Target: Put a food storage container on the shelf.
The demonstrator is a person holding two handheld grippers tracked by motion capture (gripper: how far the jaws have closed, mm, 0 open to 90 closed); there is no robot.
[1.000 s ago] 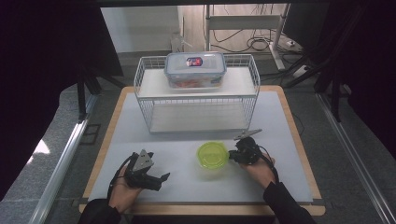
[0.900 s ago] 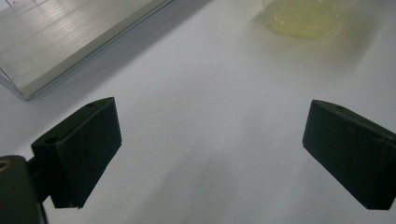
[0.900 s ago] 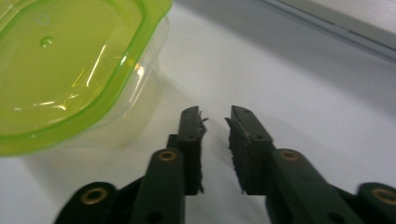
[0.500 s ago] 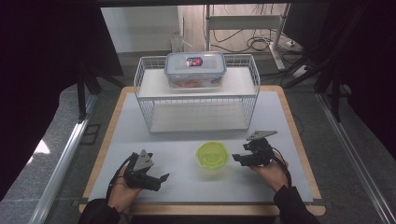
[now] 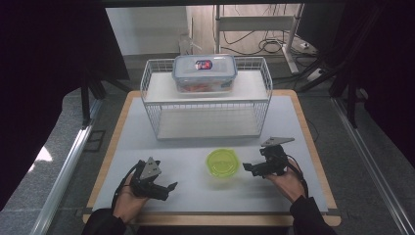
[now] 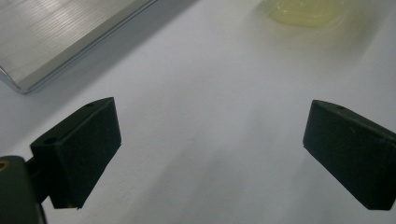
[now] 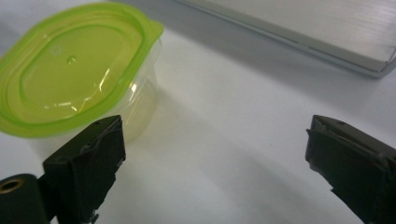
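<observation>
Green-lidded tub sits upright mid-desk, lid up, long axis roughly across, plenty of bare room around. Right hand-held gripper just beside it, jaws just spread, nothing between. Left hand-held gripper spread too.

Right gripper view: the right gripper with its two black jaws spread wide over the white table, nothing between them; they have just been opening. A clear tub with a lime-green lid stands at the upper left, just beyond and touching the line of the left jaw. A pale shelf edge crosses the far upper right.
</observation>
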